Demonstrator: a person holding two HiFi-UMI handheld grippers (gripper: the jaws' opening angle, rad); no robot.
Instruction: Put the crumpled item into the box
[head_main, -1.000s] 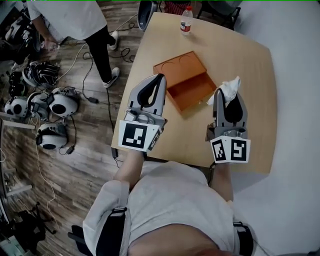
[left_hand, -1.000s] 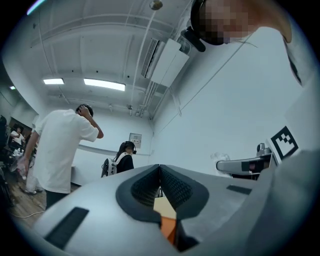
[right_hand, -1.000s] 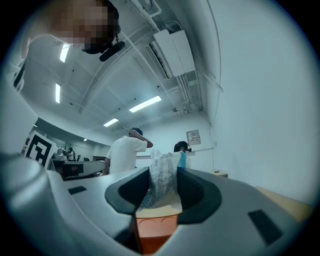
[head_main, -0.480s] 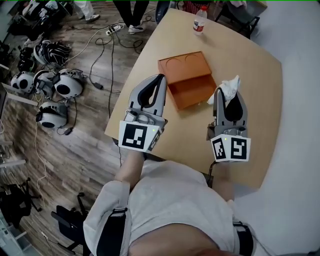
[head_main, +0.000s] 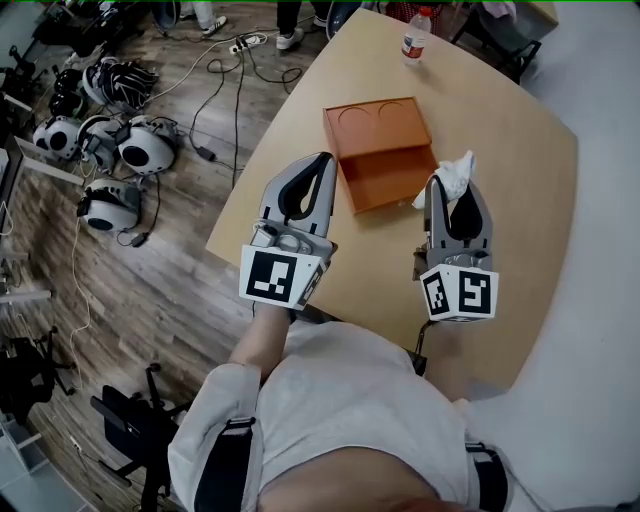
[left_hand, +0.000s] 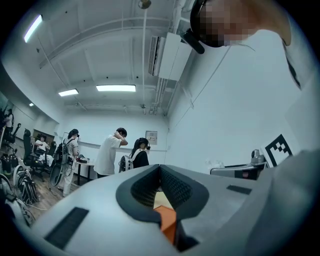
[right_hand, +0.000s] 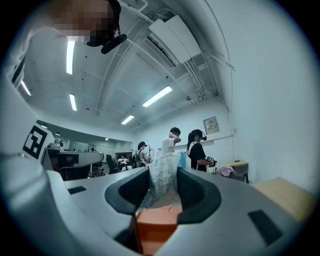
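An open orange box (head_main: 385, 175) with its lid (head_main: 377, 127) folded back lies on the wooden table (head_main: 520, 150). My right gripper (head_main: 449, 183) is just right of the box, shut on a crumpled white item (head_main: 456, 172) that sticks out past its tips. In the right gripper view the crumpled item (right_hand: 162, 167) stands up between the right gripper's (right_hand: 163, 176) jaws. My left gripper (head_main: 321, 163) hovers at the box's near left corner, jaws together and empty. The left gripper view shows the left gripper (left_hand: 160, 169) with its tips meeting and the orange box (left_hand: 167, 222) below.
A water bottle (head_main: 415, 35) stands at the table's far edge. Several headsets (head_main: 110, 150) and cables (head_main: 235, 75) lie on the wooden floor to the left. People (left_hand: 111, 152) stand across the room.
The view has swung, so the box sits slightly farther right and up in the picture. A person standing at the upper left is out of view. Both grippers keep their grip and spacing.
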